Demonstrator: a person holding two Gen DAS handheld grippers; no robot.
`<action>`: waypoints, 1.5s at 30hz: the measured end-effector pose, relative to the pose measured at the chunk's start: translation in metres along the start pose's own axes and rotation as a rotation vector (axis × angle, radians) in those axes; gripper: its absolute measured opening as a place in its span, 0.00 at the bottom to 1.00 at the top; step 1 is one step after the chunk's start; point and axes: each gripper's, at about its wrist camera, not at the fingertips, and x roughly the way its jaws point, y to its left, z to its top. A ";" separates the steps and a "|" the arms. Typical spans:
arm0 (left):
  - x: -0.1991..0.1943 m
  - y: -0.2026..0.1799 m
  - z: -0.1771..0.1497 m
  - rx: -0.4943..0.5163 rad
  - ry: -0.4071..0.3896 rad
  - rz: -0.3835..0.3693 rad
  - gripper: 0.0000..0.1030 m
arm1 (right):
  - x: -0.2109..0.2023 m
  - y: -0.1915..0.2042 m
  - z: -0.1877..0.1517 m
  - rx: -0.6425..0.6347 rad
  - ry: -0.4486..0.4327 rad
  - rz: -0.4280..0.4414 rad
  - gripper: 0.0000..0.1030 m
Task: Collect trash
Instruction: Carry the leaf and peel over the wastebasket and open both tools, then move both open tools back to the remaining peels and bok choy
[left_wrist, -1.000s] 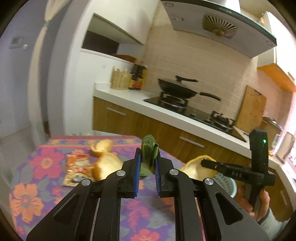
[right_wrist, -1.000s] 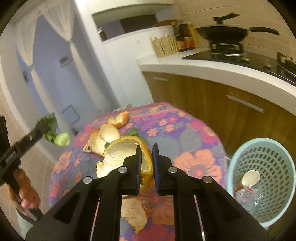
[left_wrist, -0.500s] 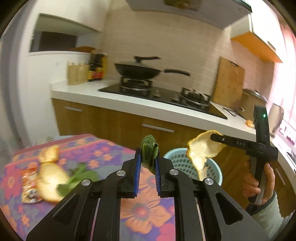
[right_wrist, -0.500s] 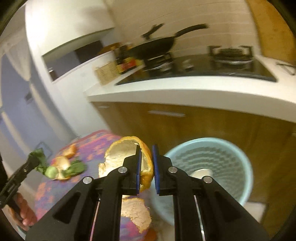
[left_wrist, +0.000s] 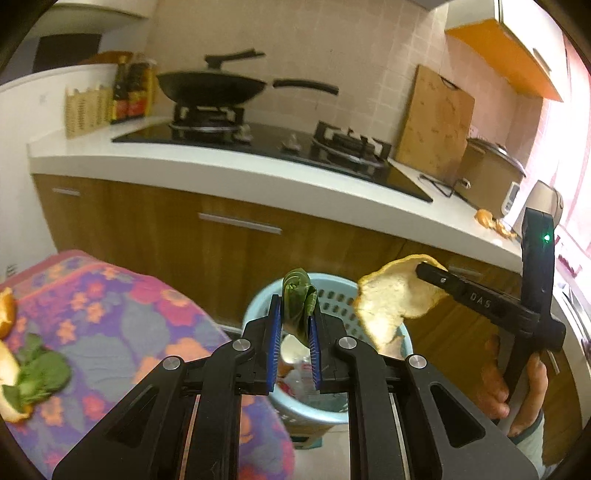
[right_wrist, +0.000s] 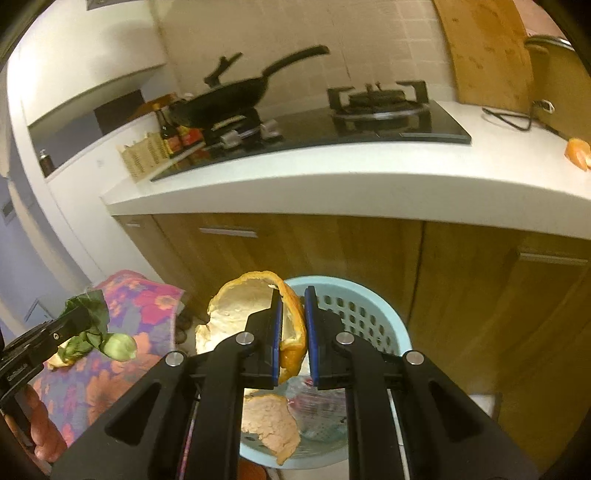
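Beside the kitchen counter (left_wrist: 258, 184), both grippers hang over the blue bin (right_wrist: 369, 314) (ready to drop): left gripper (left_wrist: 293, 332) pinching a vegetable scrap (left_wrist: 297, 299), right gripper (right_wrist: 293, 332) clamping orange peel (right_wrist: 251, 306).

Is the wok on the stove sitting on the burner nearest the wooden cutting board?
No, the wok sits on the far burner beside the sauce bottles, while the burner nearest the cutting board stands bare.

- A white counter (left_wrist: 229, 173) runs across the room, wood cabinets (left_wrist: 155, 229) below it.
- Beige tiled wall (left_wrist: 332, 44) rises behind the counter.
- Orange cupboard (left_wrist: 506, 48) hangs above the counter.
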 end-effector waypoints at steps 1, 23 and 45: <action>0.007 -0.005 -0.001 0.006 0.013 -0.004 0.12 | 0.004 -0.003 -0.001 0.004 0.005 -0.009 0.09; 0.076 -0.037 -0.018 0.058 0.144 0.047 0.53 | 0.055 -0.018 -0.021 0.033 0.190 -0.043 0.29; -0.011 -0.006 -0.013 0.034 0.013 0.119 0.53 | 0.003 0.047 -0.010 -0.138 0.054 0.064 0.63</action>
